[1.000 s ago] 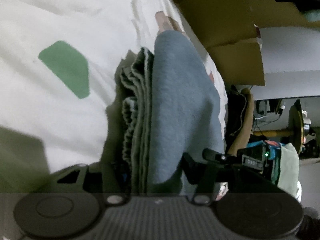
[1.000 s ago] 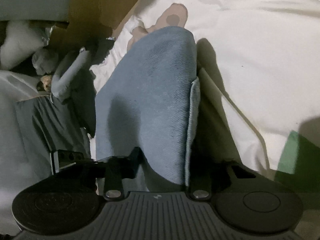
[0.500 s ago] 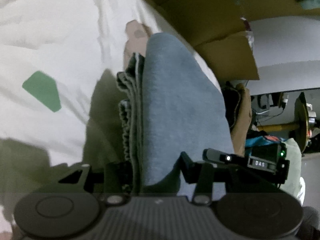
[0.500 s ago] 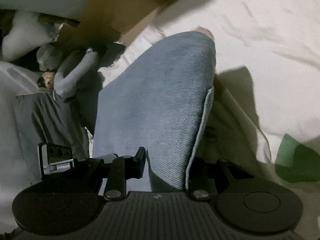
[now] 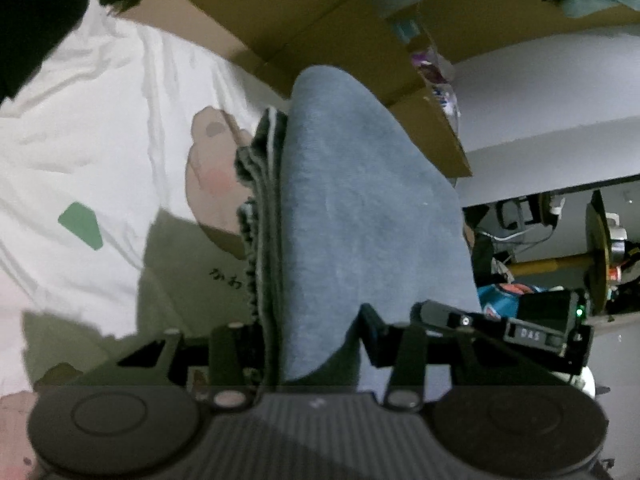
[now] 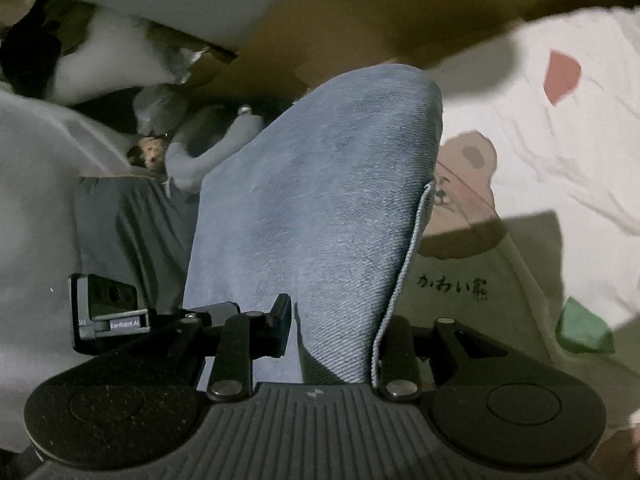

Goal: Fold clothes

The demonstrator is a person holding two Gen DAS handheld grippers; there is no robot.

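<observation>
A folded stack of blue denim [image 5: 360,208] fills the middle of the left wrist view, its layered edges [image 5: 260,200] showing on the left side. My left gripper [image 5: 308,340] is shut on the near end of this stack. The same blue denim [image 6: 320,208] rises in the right wrist view, and my right gripper [image 6: 336,340] is shut on its near end too. The stack hangs clear above a white bed sheet [image 5: 100,140] printed with a bear [image 6: 460,200], which it partly hides.
Brown cardboard boxes [image 5: 360,52] stand past the sheet's far edge. A grey garment pile [image 6: 128,232] and a small plush toy [image 6: 152,152] lie left of the denim in the right wrist view. Clutter [image 5: 560,248] under a white shelf lies on the right of the left wrist view.
Both grippers have carried the denim stack along over the sheet; the bear print and its black lettering have come into view and the green patch has shifted toward the edges.
</observation>
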